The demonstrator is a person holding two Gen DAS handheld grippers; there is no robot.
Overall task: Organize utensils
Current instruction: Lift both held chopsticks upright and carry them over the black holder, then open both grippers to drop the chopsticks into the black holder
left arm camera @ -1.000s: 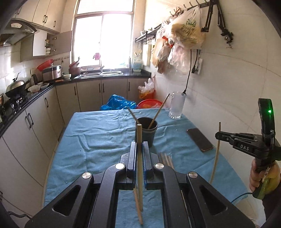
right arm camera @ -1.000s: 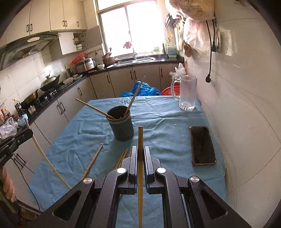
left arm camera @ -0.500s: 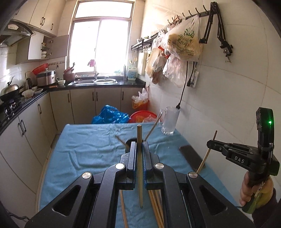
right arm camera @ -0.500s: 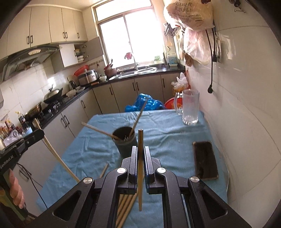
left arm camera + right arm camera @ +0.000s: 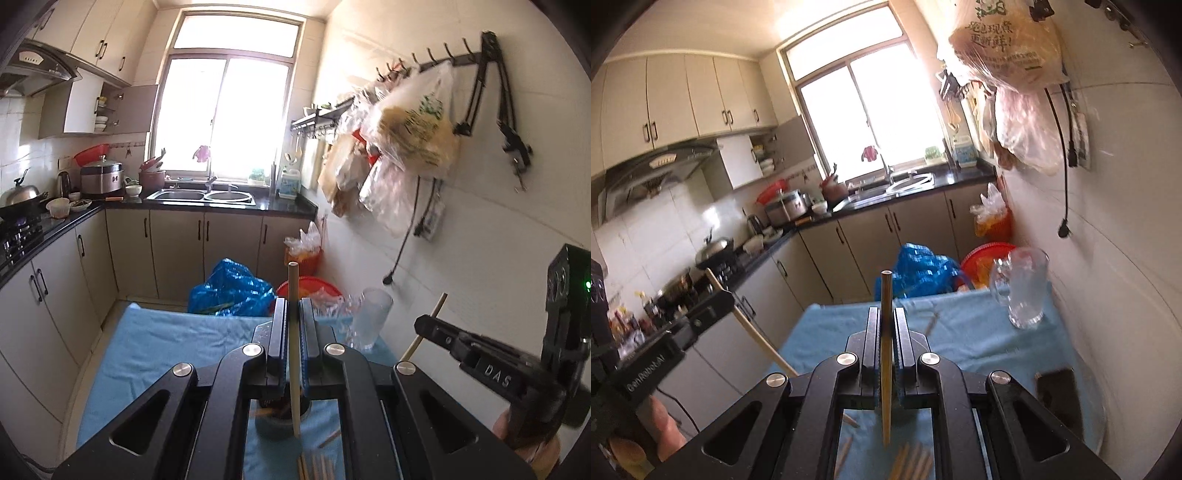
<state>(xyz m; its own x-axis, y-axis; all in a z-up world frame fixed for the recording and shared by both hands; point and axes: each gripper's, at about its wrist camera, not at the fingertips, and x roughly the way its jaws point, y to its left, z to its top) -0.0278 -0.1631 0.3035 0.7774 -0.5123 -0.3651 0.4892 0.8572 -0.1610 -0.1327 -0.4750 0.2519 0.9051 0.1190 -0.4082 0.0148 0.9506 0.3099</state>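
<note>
My left gripper [image 5: 293, 306] is shut on a wooden chopstick [image 5: 293, 354] that stands upright, its lower tip just over a dark utensil cup [image 5: 280, 421] seen under the jaws. My right gripper [image 5: 886, 314] is shut on another chopstick [image 5: 886, 354], also upright. Several loose chopsticks [image 5: 912, 461] lie on the blue cloth [image 5: 960, 332] below. The right gripper also shows in the left wrist view [image 5: 424, 325], and the left gripper in the right wrist view [image 5: 720, 299], each with its chopstick.
A glass mug [image 5: 1023, 291] stands at the table's far right by the tiled wall. A black phone [image 5: 1058, 391] lies near the right edge. Blue bag [image 5: 229, 288] and red basin [image 5: 314, 288] sit beyond the table. Counters [image 5: 44, 236] run along the left.
Both grippers have risen and tilted up with their chopsticks. The cup has dropped from the middle of both views to beneath the left jaws.
</note>
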